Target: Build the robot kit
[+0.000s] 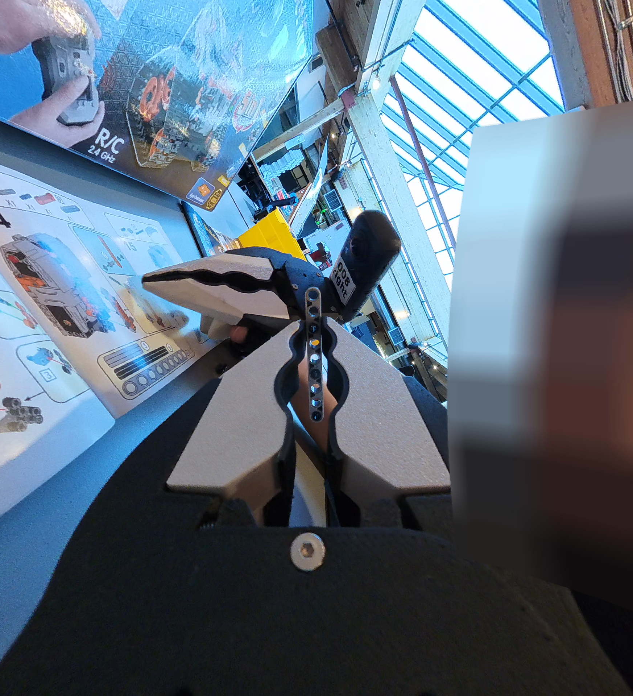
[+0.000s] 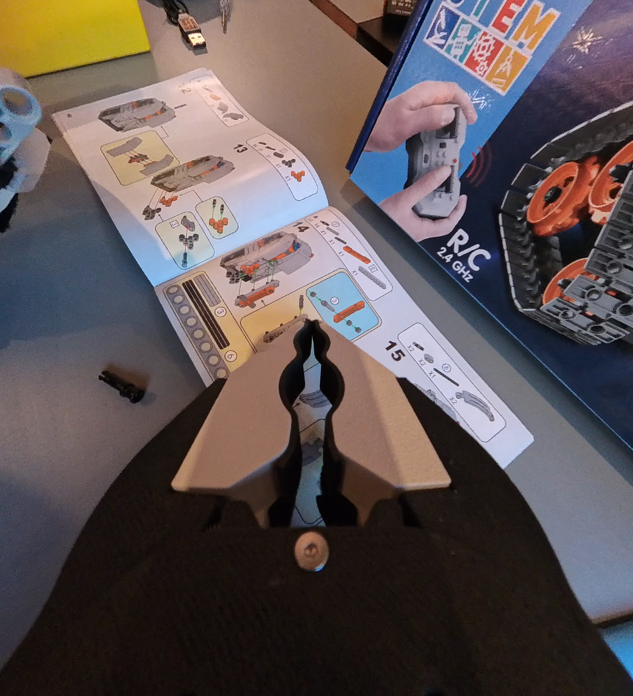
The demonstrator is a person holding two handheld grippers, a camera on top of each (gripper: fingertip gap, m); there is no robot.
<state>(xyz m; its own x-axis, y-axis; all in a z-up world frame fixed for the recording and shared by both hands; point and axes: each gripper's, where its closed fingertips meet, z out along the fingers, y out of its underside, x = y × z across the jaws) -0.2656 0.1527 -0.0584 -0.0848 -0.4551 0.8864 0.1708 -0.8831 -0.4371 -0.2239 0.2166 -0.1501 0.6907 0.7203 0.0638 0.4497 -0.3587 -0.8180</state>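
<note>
My left gripper (image 1: 313,327) is shut on a long grey beam with a row of holes (image 1: 314,376), held upright in the air and tilted up toward the ceiling. My right gripper (image 2: 313,324) is shut and empty, with its tips just above the open instruction booklet (image 2: 209,180) on the grey table (image 2: 62,301). The right gripper also shows in the left wrist view (image 1: 149,280), closed, over the booklet (image 1: 43,301). A small black pin (image 2: 122,386) lies on the table left of my right gripper. The beam's end shows blurred at the left edge of the right wrist view (image 2: 2,116).
A large blue toy box (image 2: 533,188) with a tracked vehicle pictured on it stands at the right, also seen in the left wrist view (image 1: 175,94). A yellow bin (image 2: 55,30) sits at the back left. A USB plug (image 2: 194,34) lies near it. The left gripper's tips are roughly 12 cm from the right gripper's. Left tips and right tips are each some 10 cm from the small black pin (image 2: 122,386).
</note>
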